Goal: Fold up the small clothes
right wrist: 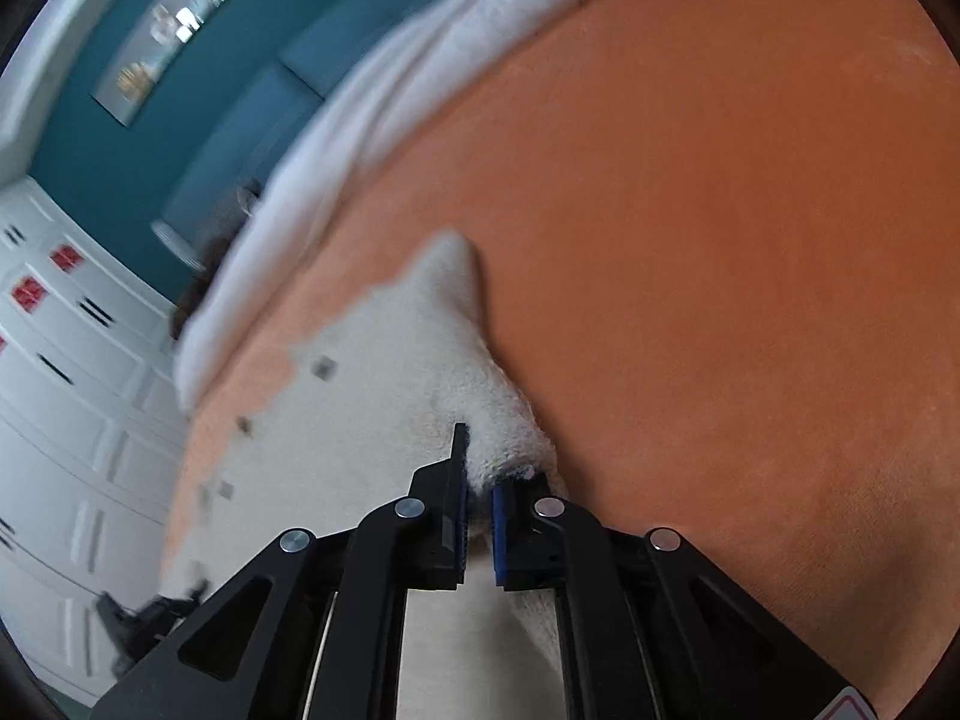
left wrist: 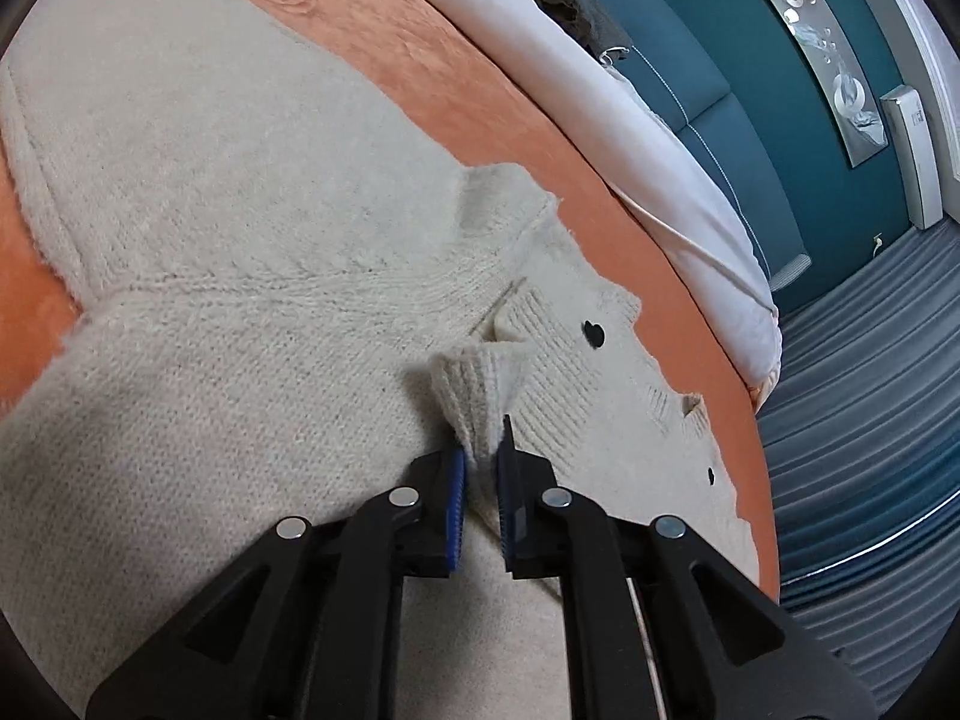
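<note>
Black left gripper (left wrist: pixel 480 474) pinches a ribbed cuff (left wrist: pixel 477 390) of the cream cardigan (left wrist: pixel 240 240) spread on an orange bed (left wrist: pixel 420 60). Right gripper (right wrist: pixel 479 498) clamps a fuzzy cardigan edge (right wrist: pixel 498 438); that view is blurred.

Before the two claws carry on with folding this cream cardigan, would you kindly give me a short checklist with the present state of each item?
1. Left claw shut on the ribbed cuff: ok, knit is pinched between the pads.
2. Right claw shut on the cardigan: ok, fluffy knit sits between the pads.
3. Which part the right claw holds: cannot tell, its view is blurred.
4. Cardigan body lying flat on the orange cover: ok in the left view.
5. Heart button clear of the left claw: ok.
6. Landing area on the orange cover beside the right claw: ok, bare cover there.
</note>
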`<state>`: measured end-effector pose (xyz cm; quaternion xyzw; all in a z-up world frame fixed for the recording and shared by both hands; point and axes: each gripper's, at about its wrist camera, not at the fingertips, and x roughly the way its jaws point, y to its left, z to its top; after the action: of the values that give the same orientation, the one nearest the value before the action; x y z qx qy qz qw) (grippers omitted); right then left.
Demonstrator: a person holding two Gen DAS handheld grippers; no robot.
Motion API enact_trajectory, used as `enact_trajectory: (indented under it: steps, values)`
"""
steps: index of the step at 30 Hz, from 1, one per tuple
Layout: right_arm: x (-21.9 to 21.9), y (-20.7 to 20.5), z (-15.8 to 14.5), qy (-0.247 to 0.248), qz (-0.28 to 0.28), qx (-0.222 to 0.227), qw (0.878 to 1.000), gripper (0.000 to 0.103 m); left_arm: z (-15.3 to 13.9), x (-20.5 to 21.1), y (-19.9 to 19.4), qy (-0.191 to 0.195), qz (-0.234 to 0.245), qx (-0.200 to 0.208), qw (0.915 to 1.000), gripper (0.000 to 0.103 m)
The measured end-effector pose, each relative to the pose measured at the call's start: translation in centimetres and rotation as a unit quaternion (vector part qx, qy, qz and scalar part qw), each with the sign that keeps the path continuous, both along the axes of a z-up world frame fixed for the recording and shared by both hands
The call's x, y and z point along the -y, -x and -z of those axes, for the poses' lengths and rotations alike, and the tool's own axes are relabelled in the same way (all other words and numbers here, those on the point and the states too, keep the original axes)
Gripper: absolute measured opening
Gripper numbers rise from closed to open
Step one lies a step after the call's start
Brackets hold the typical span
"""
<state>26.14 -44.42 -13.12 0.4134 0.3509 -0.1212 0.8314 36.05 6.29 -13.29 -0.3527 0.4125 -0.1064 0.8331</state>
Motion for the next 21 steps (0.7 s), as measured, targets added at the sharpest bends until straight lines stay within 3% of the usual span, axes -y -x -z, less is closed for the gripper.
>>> enact_trajectory:
  steps: [2,4,6,7,11,12,13,16,18,20,21]
  values:
    - [0.5,0.4,-1.2,-0.025,0.009,0.019,0.999,0.003,-0.1,-0.1,0.0,-0.005,0.002,-0.002,1.0000,0.009]
    - [-0.2,0.4,-3.5,0.010,-0.009,0.047,0.999,0.003,-0.5,0.3,0.0,-0.009,0.004,0.000,0.9999,0.009]
    - [-0.6,-0.8,-1.7,0.039,-0.029,-0.016,0.999,0.003,-0.2,0.3,0.1,-0.010,0.005,0.002,0.9999,0.009]
    - [-0.5,-0.7,-0.2,0.031,-0.038,-0.025,0.998,0.001,-0.2,0.2,0.2,-0.010,0.005,0.004,0.9999,0.010]
    - [-1.0,0.2,-3.3,0.043,-0.052,-0.030,0.997,0.007,-0.4,0.8,0.8,-0.035,0.014,0.024,0.9990,0.011]
    - [-1.6,0.6,-4.0,0.056,-0.053,-0.036,0.996,0.008,-0.4,1.0,0.9,-0.039,0.015,0.030,0.9987,0.012]
    - [-2.6,1.1,-5.2,0.090,-0.046,-0.049,0.994,0.018,-0.3,1.1,1.0,-0.040,0.015,0.033,0.9985,0.013]
    - [-5.7,1.1,-8.5,0.202,-0.025,-0.061,0.977,0.035,-0.2,1.0,1.0,-0.032,0.013,0.038,0.9987,0.013]
    - [-7.6,-0.6,-10.1,0.204,-0.046,-0.026,0.978,0.035,-0.2,1.0,1.0,-0.031,0.012,0.040,0.9986,0.013]
    - [-9.9,-4.5,-10.1,0.150,-0.124,0.000,0.981,0.022,-0.2,1.1,1.0,-0.034,0.012,0.043,0.9984,0.013]
    - [-12.3,-7.1,-9.9,0.137,-0.169,0.005,0.976,0.016,-0.1,1.0,1.0,-0.033,0.012,0.044,0.9984,0.013]
